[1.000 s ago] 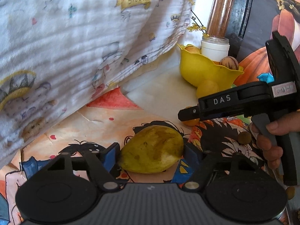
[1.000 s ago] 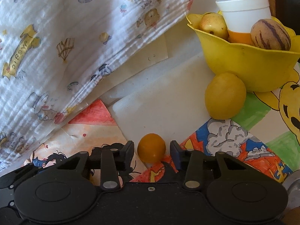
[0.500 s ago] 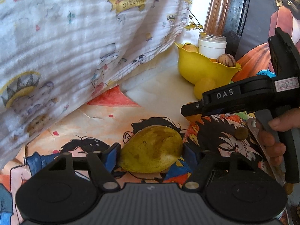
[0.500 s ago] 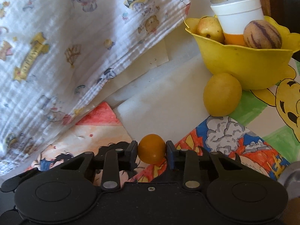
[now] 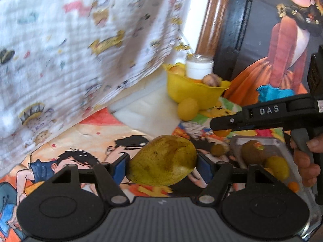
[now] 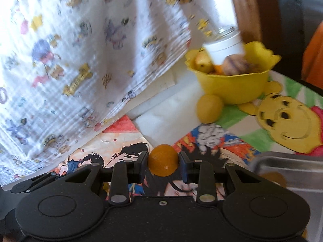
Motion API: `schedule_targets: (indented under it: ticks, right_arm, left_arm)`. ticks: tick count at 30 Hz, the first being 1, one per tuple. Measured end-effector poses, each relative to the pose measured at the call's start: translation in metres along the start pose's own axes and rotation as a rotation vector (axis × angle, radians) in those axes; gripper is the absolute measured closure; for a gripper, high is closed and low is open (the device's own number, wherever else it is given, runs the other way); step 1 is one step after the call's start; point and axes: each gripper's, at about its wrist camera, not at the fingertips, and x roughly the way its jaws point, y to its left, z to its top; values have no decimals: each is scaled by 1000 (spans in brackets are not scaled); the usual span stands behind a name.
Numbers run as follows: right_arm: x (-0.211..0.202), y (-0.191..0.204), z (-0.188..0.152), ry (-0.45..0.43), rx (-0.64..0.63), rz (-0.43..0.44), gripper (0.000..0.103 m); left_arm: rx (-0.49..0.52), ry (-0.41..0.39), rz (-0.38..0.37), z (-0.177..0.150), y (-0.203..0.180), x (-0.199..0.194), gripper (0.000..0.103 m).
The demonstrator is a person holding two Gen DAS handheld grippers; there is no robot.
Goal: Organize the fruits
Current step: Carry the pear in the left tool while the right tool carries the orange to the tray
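A patterned cloth (image 5: pixel 80 46) hangs at the left over a table covered in cartoon drawings (image 6: pixel 282 121); at the far end stands a yellow bowl (image 5: pixel 193 92) of fruit, ahead and slightly right of both tools; the left gripper (image 5: pixel 161 163) pinches a large green-yellow mango (image 5: pixel 163 161), its long axis crosswise between the jaws; the right gripper (image 6: pixel 163 162), probably nearer the bowl, pinches a small orange fruit (image 6: pixel 163 160).

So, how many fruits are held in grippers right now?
2: a yellow-green mango in the jaws of the left gripper, a small orange fruit in the jaws of the right gripper.
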Motion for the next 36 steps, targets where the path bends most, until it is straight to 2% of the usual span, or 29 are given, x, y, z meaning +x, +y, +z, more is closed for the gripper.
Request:
schedule_targets:
  ticks: [10, 18, 27, 36]
  right_arm:
    - [-91, -26, -32, -82, 9, -51, 68]
    - [-143, -54, -66, -132, 29, -75, 68]
    - [-176, -95, -121, -179, 37, -134, 68]
    - [-185, -104, -175, -217, -83, -169, 68]
  left_arm:
    - [4, -12, -74, -13, -56, -35, 28]
    - [3, -6, -121, -29, -99, -48, 28]
    - [15, 43, -159, -47, -137, -36, 28]
    - [75, 80, -180, -52, -177, -14, 28]
